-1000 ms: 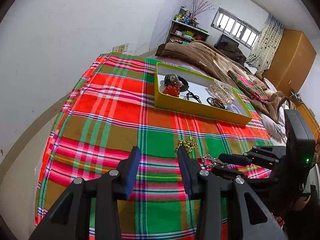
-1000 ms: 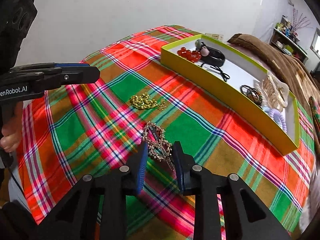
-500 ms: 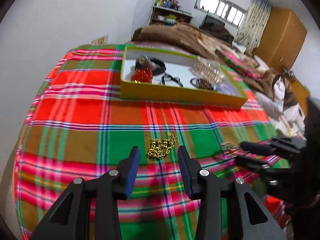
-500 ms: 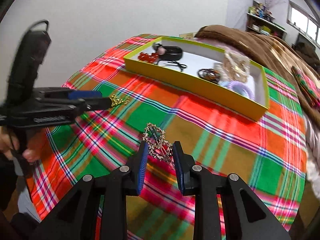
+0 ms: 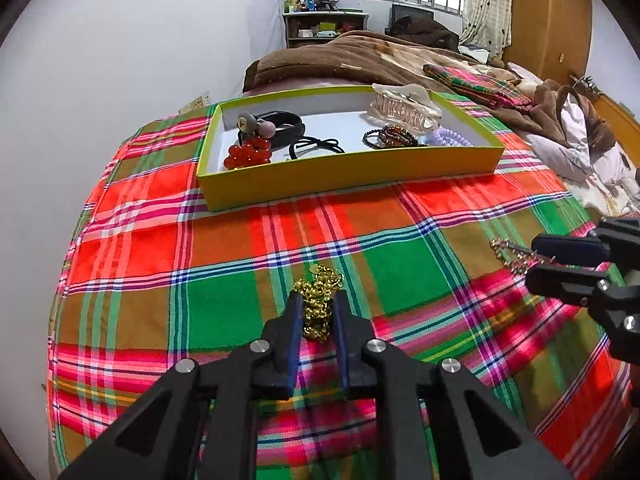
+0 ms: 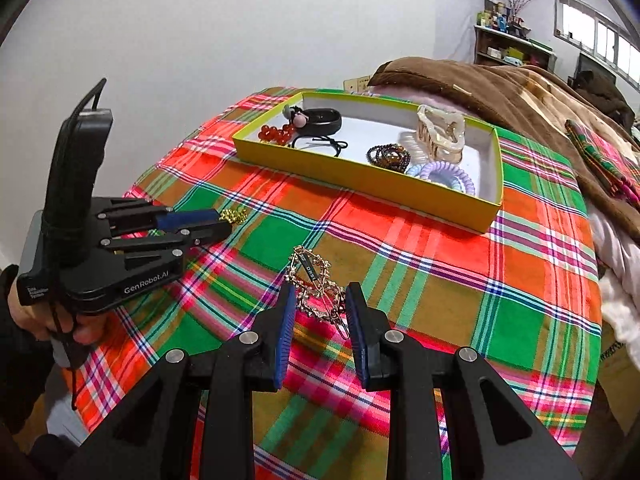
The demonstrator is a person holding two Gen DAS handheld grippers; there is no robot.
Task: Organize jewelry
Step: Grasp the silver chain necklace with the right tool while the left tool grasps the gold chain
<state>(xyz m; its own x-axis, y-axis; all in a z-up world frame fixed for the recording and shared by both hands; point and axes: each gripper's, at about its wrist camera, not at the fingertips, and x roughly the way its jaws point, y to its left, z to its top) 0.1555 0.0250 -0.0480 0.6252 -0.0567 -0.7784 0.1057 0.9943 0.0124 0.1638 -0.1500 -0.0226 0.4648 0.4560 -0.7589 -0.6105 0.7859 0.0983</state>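
Black tongs (image 6: 320,304) (blue pads (image 6: 285,332))

Plaid cloth (image 5: 400,220): red, green, orange-brown squares; pink, white, blue stripes. Shallow cardboard tray (image 5: 348,170): yellow-green walls, white floor. Beaded chain (image 5: 318,300): gold. Round-bead cluster (image 5: 248,154): red. Coiled hair tie (image 6: 448,174): lilac, pale blue. Claw clip (image 6: 440,132): translucent beige. Gripper pads (image 6: 286,320): blue.

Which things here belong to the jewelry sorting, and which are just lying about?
Belongs to the job:
- gold bead chain, left gripper closing around it
- ornate gold hair clip, in right gripper
- yellow-green cardboard box

Lying about:
- brown fleece blanket
- cluttered wooden shelf
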